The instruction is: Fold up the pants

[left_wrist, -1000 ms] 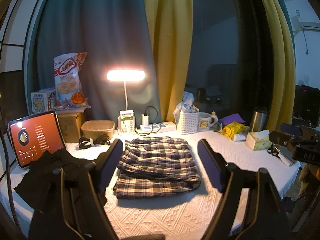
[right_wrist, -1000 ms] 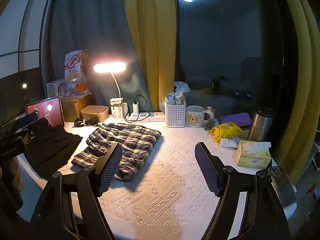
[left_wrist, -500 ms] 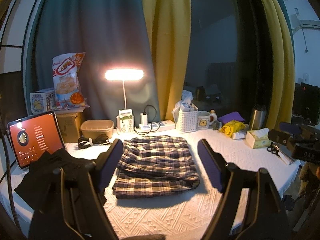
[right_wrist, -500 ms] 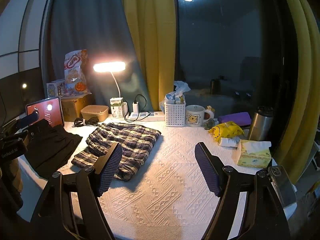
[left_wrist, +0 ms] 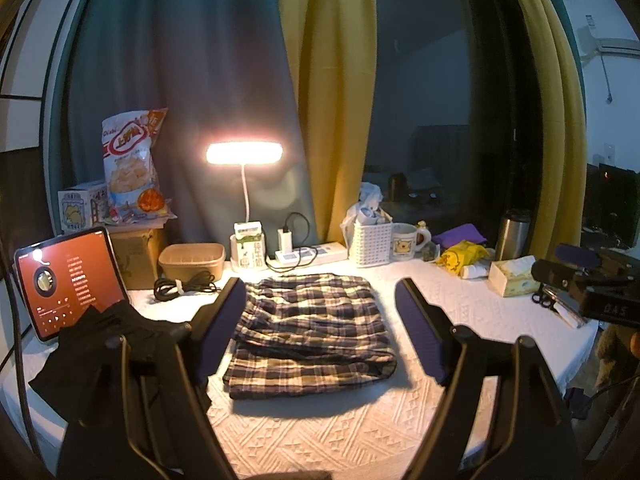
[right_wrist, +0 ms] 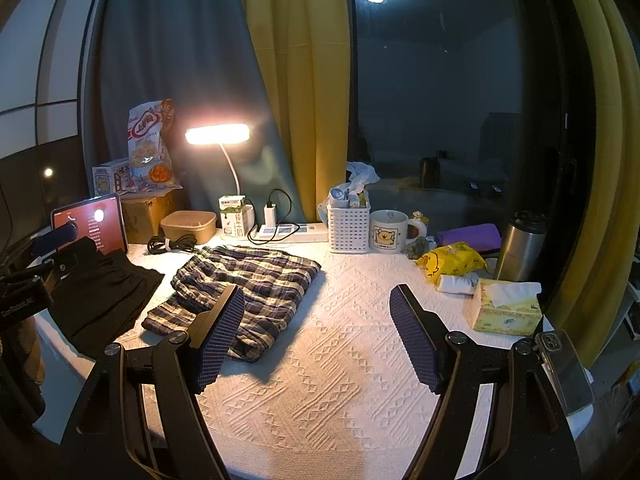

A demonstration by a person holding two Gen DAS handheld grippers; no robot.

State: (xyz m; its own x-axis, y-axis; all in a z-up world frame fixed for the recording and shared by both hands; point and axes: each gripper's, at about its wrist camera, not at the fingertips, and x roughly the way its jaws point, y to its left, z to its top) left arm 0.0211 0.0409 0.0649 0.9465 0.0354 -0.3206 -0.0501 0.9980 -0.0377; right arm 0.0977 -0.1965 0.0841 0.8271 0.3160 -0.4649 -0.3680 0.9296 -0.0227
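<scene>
The plaid pants (left_wrist: pixel 310 330) lie folded in a flat rectangle on the white textured cloth (left_wrist: pixel 320 432), in the middle of the table. They also show in the right wrist view (right_wrist: pixel 248 288), left of centre. My left gripper (left_wrist: pixel 320 292) is open and empty, held above and in front of the pants. My right gripper (right_wrist: pixel 316 300) is open and empty, over bare cloth to the right of the pants. A black garment (left_wrist: pixel 108 344) lies at the table's left side, also seen in the right wrist view (right_wrist: pixel 100 296).
Along the back stand a lit desk lamp (left_wrist: pixel 244 154), a tablet (left_wrist: pixel 68 280), a brown tub (left_wrist: pixel 192 258), a coiled cable (left_wrist: pixel 184 284), a power strip (left_wrist: pixel 308 254), a white basket (left_wrist: pixel 370 240) and a mug (left_wrist: pixel 406 240). A tissue box (right_wrist: pixel 506 306), steel flask (right_wrist: pixel 522 244) and phone (right_wrist: pixel 564 372) sit right.
Nothing has moved on the table. Both grippers stay open, with only a slight drift of the left wrist view.
</scene>
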